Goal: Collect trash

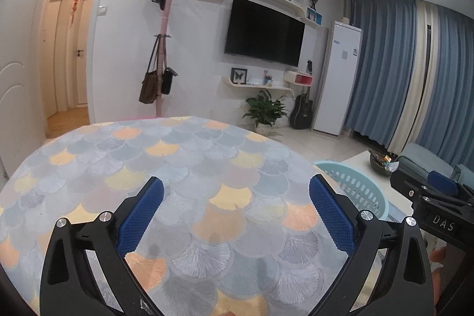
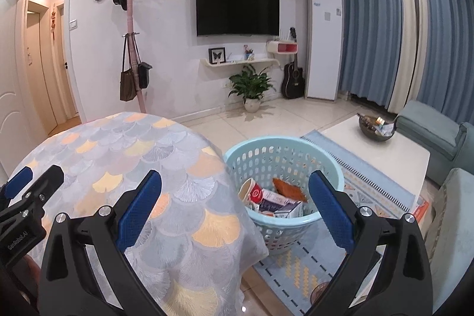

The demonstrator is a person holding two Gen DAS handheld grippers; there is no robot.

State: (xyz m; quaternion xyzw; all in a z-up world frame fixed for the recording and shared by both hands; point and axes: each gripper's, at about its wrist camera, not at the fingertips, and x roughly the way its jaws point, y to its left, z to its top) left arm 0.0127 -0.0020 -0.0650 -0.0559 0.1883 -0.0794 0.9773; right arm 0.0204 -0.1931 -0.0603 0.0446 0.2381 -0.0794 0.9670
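A light blue plastic basket [image 2: 296, 156] stands on the floor rug to the right of the round table [image 2: 124, 156]. It holds trash: a paper cup [image 2: 251, 191], an orange wrapper [image 2: 288, 188] and small cartons [image 2: 284, 205]. My right gripper [image 2: 235, 182] is open and empty, above the table's right edge and the basket. My left gripper [image 1: 237, 188] is open and empty over the tablecloth [image 1: 177, 168]. The basket's rim [image 1: 355, 182] shows at the right of the left wrist view. Each gripper shows at the edge of the other's view.
A white coffee table [image 2: 382, 150] with a dark bowl [image 2: 374, 128] stands right of the basket. A teal sofa [image 2: 438, 135] is at far right. A coat rack [image 2: 133, 49], potted plant [image 2: 251, 88], guitar [image 2: 293, 79] and white cabinet [image 2: 324, 40] line the back wall.
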